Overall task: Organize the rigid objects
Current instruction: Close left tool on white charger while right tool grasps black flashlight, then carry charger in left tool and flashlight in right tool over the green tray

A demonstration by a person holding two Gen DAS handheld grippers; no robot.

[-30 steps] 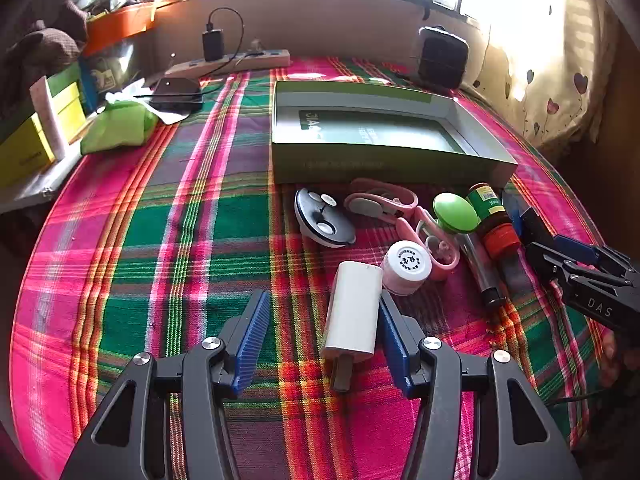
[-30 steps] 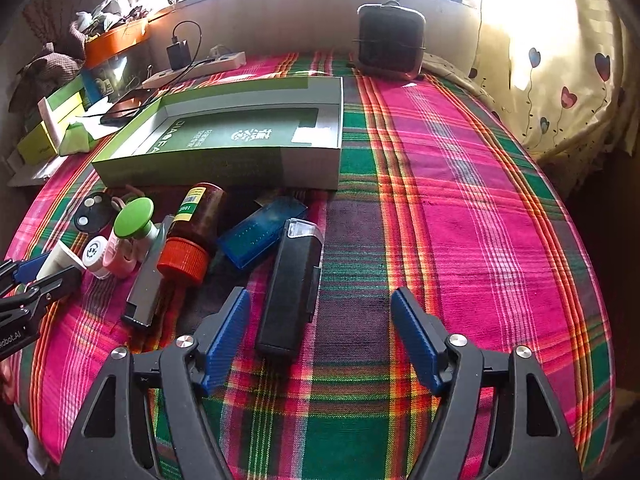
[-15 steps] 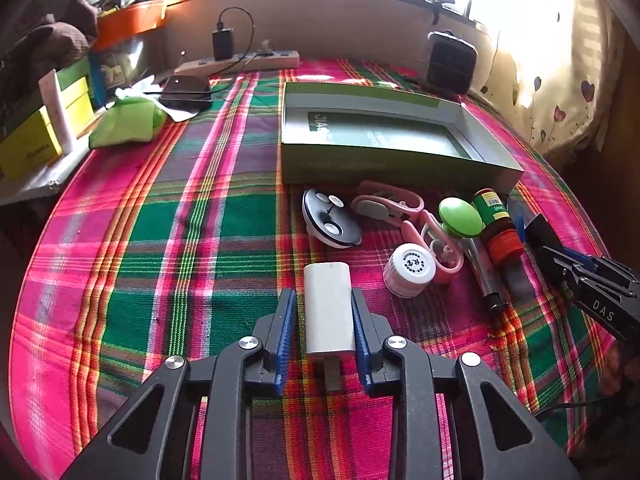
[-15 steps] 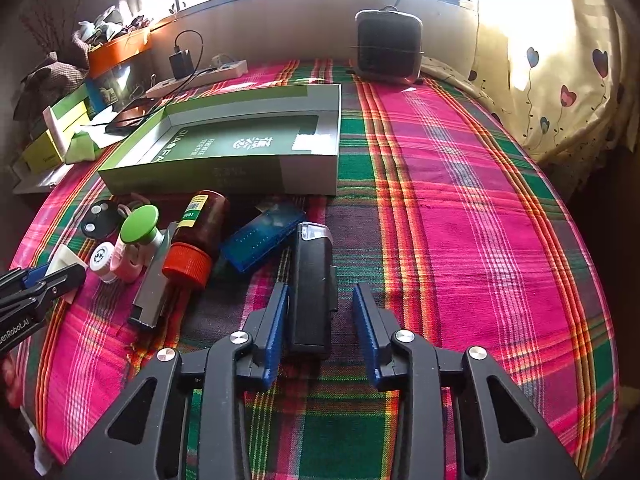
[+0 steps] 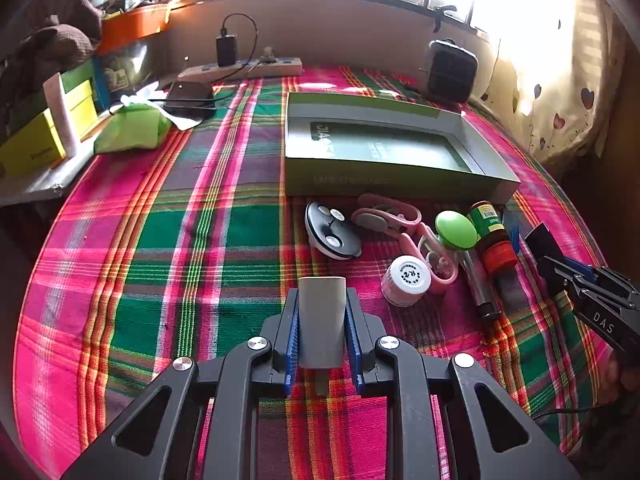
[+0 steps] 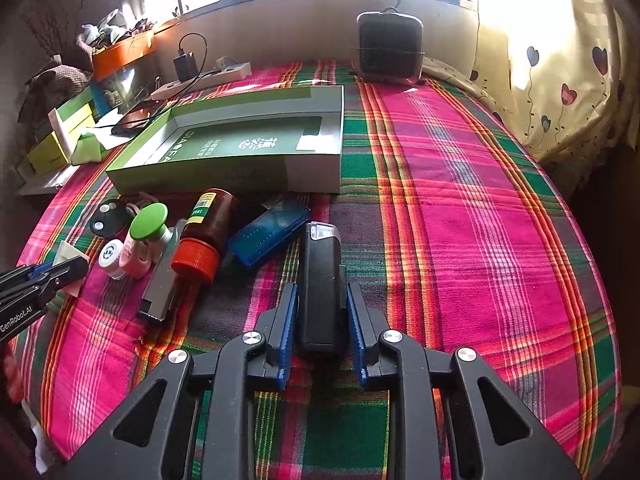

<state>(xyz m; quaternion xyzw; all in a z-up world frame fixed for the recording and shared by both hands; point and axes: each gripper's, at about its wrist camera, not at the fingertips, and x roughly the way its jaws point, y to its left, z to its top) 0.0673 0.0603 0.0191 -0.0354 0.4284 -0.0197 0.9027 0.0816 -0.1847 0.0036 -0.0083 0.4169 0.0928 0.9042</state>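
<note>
Two hand-held grippers, white charger (image 5: 322,320) clamped left, black device (image 6: 322,292) right

Plaid-covered bed (image 6: 460,200) bears an open green box (image 6: 224,168) (bottle (image 6: 208,224) beside it).

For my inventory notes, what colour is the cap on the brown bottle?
Orange-red cap on the brown bottle, clearest in the right wrist view.

A white charger (image 5: 322,320) stands lengthwise at lower centre of the left view, pinched between blue pads. A black torch (image 6: 322,284), clear lens at its far end, lies likewise at lower centre of the right view. Above them: brown bottle (image 6: 206,232), blue case (image 6: 270,232), green-capped piece (image 6: 149,221), perhaps a stamp, and open green box (image 6: 240,156).
</note>
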